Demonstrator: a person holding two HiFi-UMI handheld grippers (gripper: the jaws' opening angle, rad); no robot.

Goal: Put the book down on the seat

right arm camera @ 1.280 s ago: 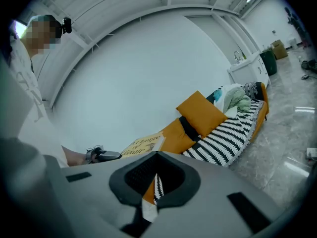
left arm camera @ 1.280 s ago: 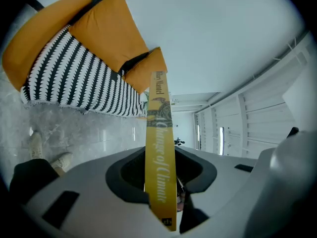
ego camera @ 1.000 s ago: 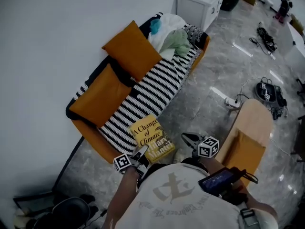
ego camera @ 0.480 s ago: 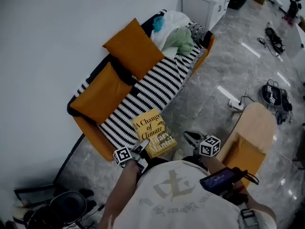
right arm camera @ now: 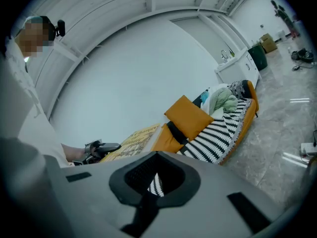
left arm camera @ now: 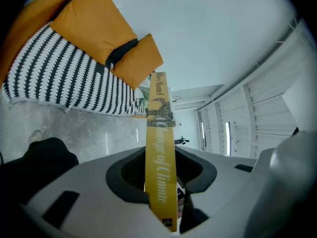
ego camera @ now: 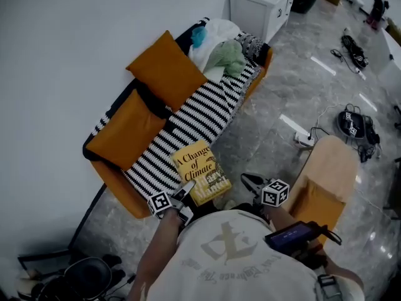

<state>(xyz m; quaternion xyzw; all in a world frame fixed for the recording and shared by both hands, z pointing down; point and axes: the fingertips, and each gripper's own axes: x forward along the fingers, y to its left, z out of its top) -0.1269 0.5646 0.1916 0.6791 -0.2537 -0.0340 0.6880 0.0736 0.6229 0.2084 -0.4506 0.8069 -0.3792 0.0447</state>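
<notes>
Two grippers: the left gripper (ego camera: 187, 192) is clamped on the yellow book (ego camera: 200, 171); the right gripper (ego camera: 249, 182) has its jaws apart with nothing between them.
Book: held cover up at the near front corner of the sofa, partly over the striped seat (ego camera: 188, 127) and partly over the floor (ego camera: 269, 137); I cannot tell whether it touches the seat.
Head view only: the printed cover, and both grippers side by side.
Left gripper view only: the book (left arm camera: 159, 172) edge-on, spine between the jaws.
Right gripper view only: the left gripper (right arm camera: 106, 148) from the side, holding the book (right arm camera: 133, 139) roughly level; striped fabric shows through its own empty gap.
Seat: black-and-white stripes, two orange cushions (ego camera: 164, 68) at the back, a heap of clothes (ego camera: 219, 46) at the far end.
Room: grey marbled floor, white wall (ego camera: 62, 42), white cabinet (ego camera: 260, 8) beyond the sofa, cables (ego camera: 351, 121) on the floor to the right.
</notes>
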